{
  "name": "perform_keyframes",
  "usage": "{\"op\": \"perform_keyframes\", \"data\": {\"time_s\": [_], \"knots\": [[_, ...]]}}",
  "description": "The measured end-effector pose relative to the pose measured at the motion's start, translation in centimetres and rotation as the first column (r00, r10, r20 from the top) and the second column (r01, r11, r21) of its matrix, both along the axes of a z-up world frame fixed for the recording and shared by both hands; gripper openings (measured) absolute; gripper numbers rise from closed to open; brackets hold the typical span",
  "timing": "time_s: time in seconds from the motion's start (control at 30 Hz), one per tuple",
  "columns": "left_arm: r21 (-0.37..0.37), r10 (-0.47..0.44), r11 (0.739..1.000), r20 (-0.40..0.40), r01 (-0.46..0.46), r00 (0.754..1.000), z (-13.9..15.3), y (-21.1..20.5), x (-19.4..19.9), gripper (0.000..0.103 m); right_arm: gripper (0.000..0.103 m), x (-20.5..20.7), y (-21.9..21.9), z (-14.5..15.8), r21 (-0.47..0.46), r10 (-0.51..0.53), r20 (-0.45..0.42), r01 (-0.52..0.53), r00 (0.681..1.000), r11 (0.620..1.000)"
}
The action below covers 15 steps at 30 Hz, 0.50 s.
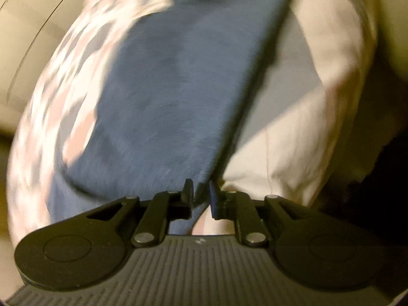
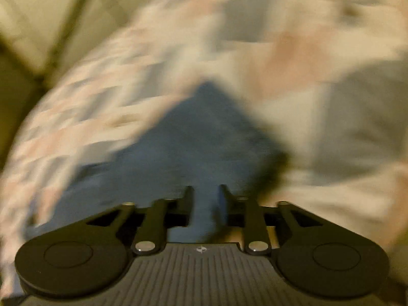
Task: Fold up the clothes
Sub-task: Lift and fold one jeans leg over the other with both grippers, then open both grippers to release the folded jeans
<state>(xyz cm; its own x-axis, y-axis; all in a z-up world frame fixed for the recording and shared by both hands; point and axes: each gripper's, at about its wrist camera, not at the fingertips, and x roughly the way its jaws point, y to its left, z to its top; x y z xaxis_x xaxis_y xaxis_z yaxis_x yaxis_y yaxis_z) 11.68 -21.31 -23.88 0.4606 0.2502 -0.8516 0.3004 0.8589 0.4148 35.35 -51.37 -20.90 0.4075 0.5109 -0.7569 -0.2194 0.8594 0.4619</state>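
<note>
A blue garment (image 1: 168, 97) stretches away from my left gripper (image 1: 201, 193), whose jaws are pinched on its near edge. The same blue garment (image 2: 199, 137) shows in the right wrist view, running up between the fingers of my right gripper (image 2: 205, 199), which is shut on it. Both views are smeared by motion. A patterned cover (image 1: 63, 89) in white, pink and grey lies under the garment, and the patterned cover (image 2: 107, 97) fills the left and top of the right wrist view.
A pale cream cloth (image 1: 306, 132) lies right of the blue garment, with a grey patch beside it. A beige surface (image 1: 30, 25) curves past the cover at the upper left. Dark shadow fills the far right. Beige surfaces (image 2: 38, 20) sit at the upper left.
</note>
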Motion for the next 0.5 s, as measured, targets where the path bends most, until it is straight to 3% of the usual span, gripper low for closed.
{"op": "perform_keyframes", "data": {"time_s": [0.07, 0.17, 0.3, 0.4, 0.5], "knots": [[-0.087, 0.123, 0.989, 0.033, -0.120, 0.992, 1.6, 1.8, 0.1, 0.014, 0.033, -0.2, 3.2, -1.4, 0.081, 0.128, -0.074, -0.122, 0.989, 0.989], [-0.199, 0.294, 0.939, 0.045, -0.280, 0.955, 3.0, 5.0, 0.6, 0.014, 0.032, -1.1, 7.9, -4.5, 0.117, 0.227, -0.190, -0.208, 0.955, 0.971], [-0.252, 0.450, 0.871, 0.058, -0.423, 0.891, 4.0, 9.3, 0.0, 0.015, 0.029, -1.6, 14.3, -4.7, 0.187, 0.278, -0.214, -0.240, 0.936, 0.952], [-0.336, 0.594, 0.764, 0.035, -0.550, 0.804, 4.5, 14.2, -1.0, 0.016, 0.029, -2.0, 19.2, -4.9, 0.240, 0.317, -0.229, -0.262, 0.920, 0.935], [-0.385, 0.729, 0.622, -0.034, -0.682, 0.684, 3.9, 20.0, -1.8, 0.017, 0.034, -2.5, 24.1, -5.1, 0.293, 0.356, -0.242, -0.281, 0.903, 0.914]]}}
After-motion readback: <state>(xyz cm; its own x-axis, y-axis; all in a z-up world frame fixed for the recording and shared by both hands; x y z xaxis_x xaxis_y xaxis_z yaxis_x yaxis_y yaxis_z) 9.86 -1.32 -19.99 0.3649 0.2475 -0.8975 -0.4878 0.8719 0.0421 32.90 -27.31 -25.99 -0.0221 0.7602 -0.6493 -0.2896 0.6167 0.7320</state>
